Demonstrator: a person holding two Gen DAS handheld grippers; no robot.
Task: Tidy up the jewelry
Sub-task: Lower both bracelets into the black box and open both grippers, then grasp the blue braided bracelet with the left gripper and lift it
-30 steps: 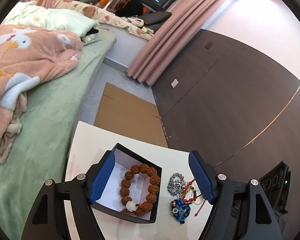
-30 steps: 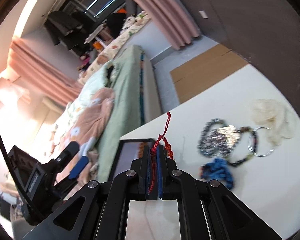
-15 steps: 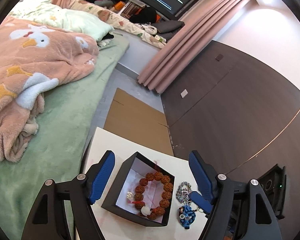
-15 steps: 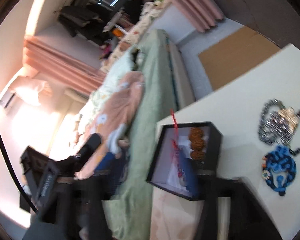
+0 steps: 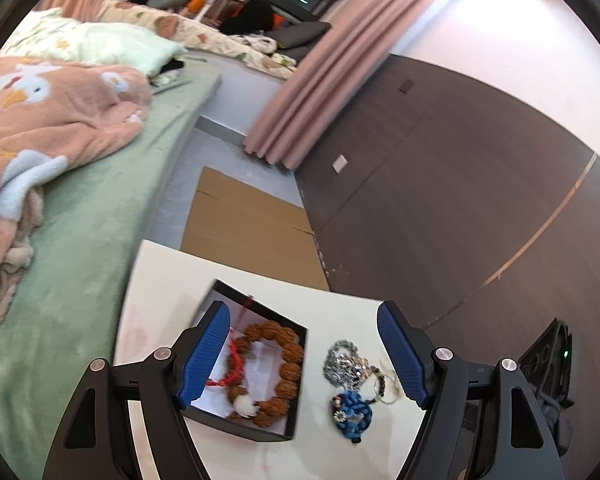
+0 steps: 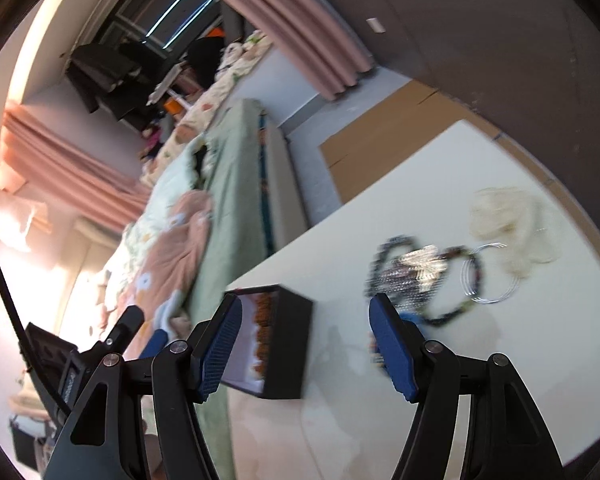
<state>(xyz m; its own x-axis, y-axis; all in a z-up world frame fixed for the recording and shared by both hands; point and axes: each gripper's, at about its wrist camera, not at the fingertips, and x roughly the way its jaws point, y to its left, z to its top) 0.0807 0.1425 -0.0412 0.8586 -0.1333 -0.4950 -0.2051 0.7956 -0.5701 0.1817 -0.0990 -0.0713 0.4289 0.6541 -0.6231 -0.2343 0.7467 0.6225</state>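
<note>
A black jewelry box (image 5: pixel 294 418) with a white lining sits on the white table (image 5: pixel 164 276). Inside lie a brown bead bracelet (image 5: pixel 290 354) and a red cord bracelet (image 5: pixel 236 354). My left gripper (image 5: pixel 304 354) is open and empty above the box. To the box's right lie a silver chain piece (image 5: pixel 342 364) and a blue beaded piece (image 5: pixel 354 410). In the right wrist view my right gripper (image 6: pixel 306 346) is open and empty over the box (image 6: pixel 286 344), with the silver chain (image 6: pixel 410 270), a thin wire bangle (image 6: pixel 486 276) and a dark bead string (image 6: pixel 466 304) further right.
A cream fabric pouch (image 6: pixel 508 224) lies at the table's far side. A bed with a green sheet (image 5: pixel 88 240) and pink blanket (image 5: pixel 40 128) runs along the table's left. Flat cardboard (image 5: pixel 248 232) lies on the floor beyond. A dark wall panel (image 5: pixel 440 200) stands to the right.
My right gripper has opened and let go of the red cord bracelet, which now lies in the box. The right gripper has drawn back; the left gripper stayed open over the box.
</note>
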